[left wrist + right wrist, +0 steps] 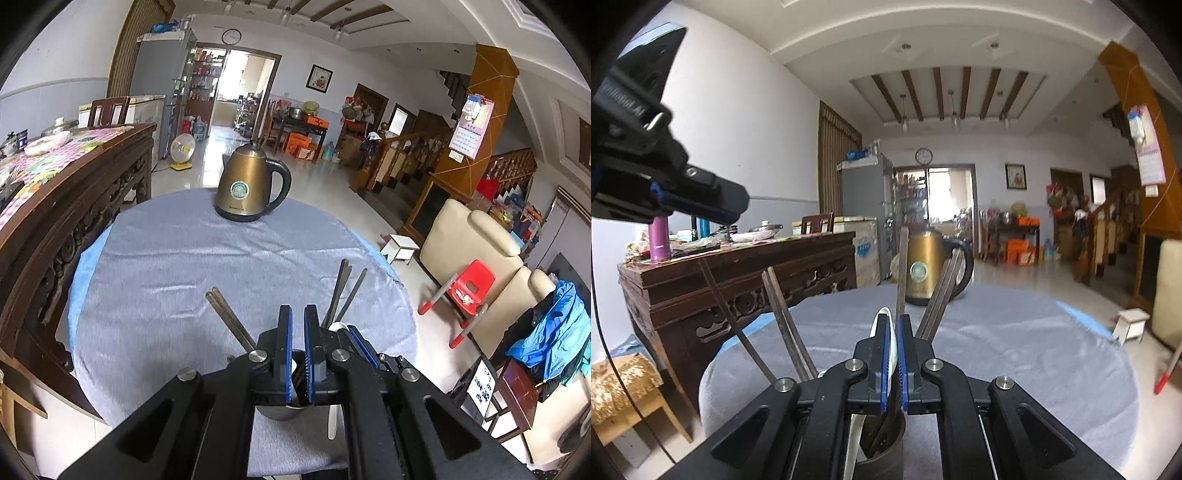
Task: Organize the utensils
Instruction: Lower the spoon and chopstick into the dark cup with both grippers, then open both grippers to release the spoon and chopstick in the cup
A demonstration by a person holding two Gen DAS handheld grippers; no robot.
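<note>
A steel cup (pixel 280 411) stands on the grey-clothed round table (pixel 184 258), right under both grippers. Several dark chopsticks (pixel 229 321) lean out of it, some to the left and others to the right (pixel 345 288). My left gripper (pixel 298 314) hovers above the cup, shut, with nothing seen between its pads. In the right wrist view the cup (pixel 886 443) sits below my right gripper (pixel 894 321), which is shut on a white spoon (pixel 882 314) that reaches down into the cup. The left gripper (pixel 738 203) shows at the upper left there.
A brass-coloured kettle (pixel 251 184) stands at the table's far side. A carved dark sideboard (pixel 55 206) with dishes flanks the table on the left. A cream sofa (pixel 476 251) and a red child's chair (pixel 469 288) stand on the floor to the right.
</note>
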